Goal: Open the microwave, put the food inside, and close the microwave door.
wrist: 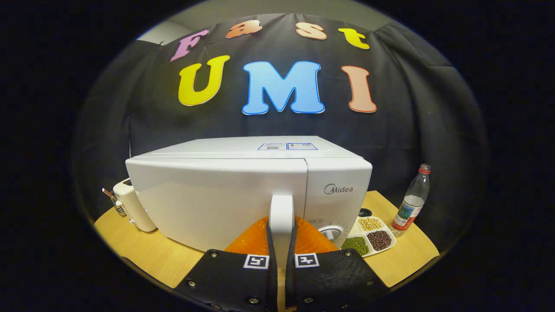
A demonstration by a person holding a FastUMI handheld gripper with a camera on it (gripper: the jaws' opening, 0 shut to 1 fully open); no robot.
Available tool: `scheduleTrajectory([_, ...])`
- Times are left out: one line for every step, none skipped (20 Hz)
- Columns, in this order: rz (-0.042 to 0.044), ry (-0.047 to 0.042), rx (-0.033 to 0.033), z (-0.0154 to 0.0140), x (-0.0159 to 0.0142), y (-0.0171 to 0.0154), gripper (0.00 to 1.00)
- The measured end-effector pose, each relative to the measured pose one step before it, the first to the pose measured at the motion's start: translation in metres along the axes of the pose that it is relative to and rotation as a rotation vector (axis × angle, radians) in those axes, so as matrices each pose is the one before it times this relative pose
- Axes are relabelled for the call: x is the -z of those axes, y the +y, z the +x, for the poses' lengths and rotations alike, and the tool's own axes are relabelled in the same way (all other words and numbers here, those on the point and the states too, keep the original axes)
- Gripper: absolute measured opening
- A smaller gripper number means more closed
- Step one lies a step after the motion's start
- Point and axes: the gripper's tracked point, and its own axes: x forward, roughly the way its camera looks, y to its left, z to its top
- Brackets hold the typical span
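front: microwave [225, 195] is standing right ahead, its door handle [281, 212] sitting between the fingers of the gripper [282, 260], both pressing on it | left: toaster [132, 208] is crowding the microwave's side | right: bean tray [368, 236] and bottle [412, 203] are occupying the table [151, 255], bare wood lying beyond them

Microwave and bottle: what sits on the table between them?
Gripper view: a divided tray of beans and grains lies between the microwave and the bottle. The tool is closed on the door handle.
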Motion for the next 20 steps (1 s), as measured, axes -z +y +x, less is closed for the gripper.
scheduleTrajectory([-0.01511,0.00361,-0.00902,-0.00721,0.00412,0.00320,0.07])
scheduleTrajectory([-0.03413,-0.01748,-0.01049,-0.01254,0.00266,0.00200,0.08])
scheduleTrajectory([-0.01508,-0.01525,-0.00266,-0.01095,0.00057,0.00366,0.07])
scheduleTrajectory([0.00105,0.00296,-0.00459,-0.00822,0.00284,0.00299,0.07])
scheduleTrajectory([0.01064,0.00526,-0.00013,-0.00685,0.00246,0.00250,0.07])
scheduleTrajectory([0.00180,0.00583,0.00054,-0.00634,0.00137,0.00333,0.07])
scheduleTrajectory([-0.00429,0.01399,-0.00148,-0.00703,0.00357,0.00358,0.07])
scheduleTrajectory([0.01221,0.00940,-0.00167,-0.00698,0.00014,0.00310,0.07])
scheduleTrajectory([0.01683,0.00739,-0.00814,-0.00733,0.00279,0.00375,0.07])
scheduleTrajectory([0.01211,0.01157,-0.01081,-0.00767,0.00254,0.00516,0.09])
scheduleTrajectory([0.00817,0.00333,-0.01564,-0.01001,0.00228,0.00662,0.10])
scheduleTrajectory([0.00253,0.00981,-0.01640,-0.00822,0.00348,0.00821,0.13])
scheduleTrajectory([0.00149,0.00429,-0.01198,-0.00970,0.00395,0.00636,0.15])
scheduleTrajectory([-0.00149,0.00635,-0.00614,-0.00903,0.00245,0.00677,0.15])
scheduleTrajectory([-0.00128,0.00141,-0.00553,-0.00631,0.00346,0.00706,0.15])
scheduleTrajectory([0.00177,-0.00140,-0.00276,-0.00636,0.00219,0.00723,0.17])
scheduleTrajectory([0.00332,-0.00351,-0.00094,-0.00696,0.00128,0.00695,0.17])
scheduleTrajectory([0.00437,-0.00333,0.00065,-0.00605,0.00289,0.00767,0.17])
scheduleTrajectory([0.00444,-0.00512,0.00491,-0.00515,0.00335,0.00521,0.17])
scheduleTrajectory([0.00609,-0.00469,0.00741,-0.00497,0.00079,0.00671,0.17])
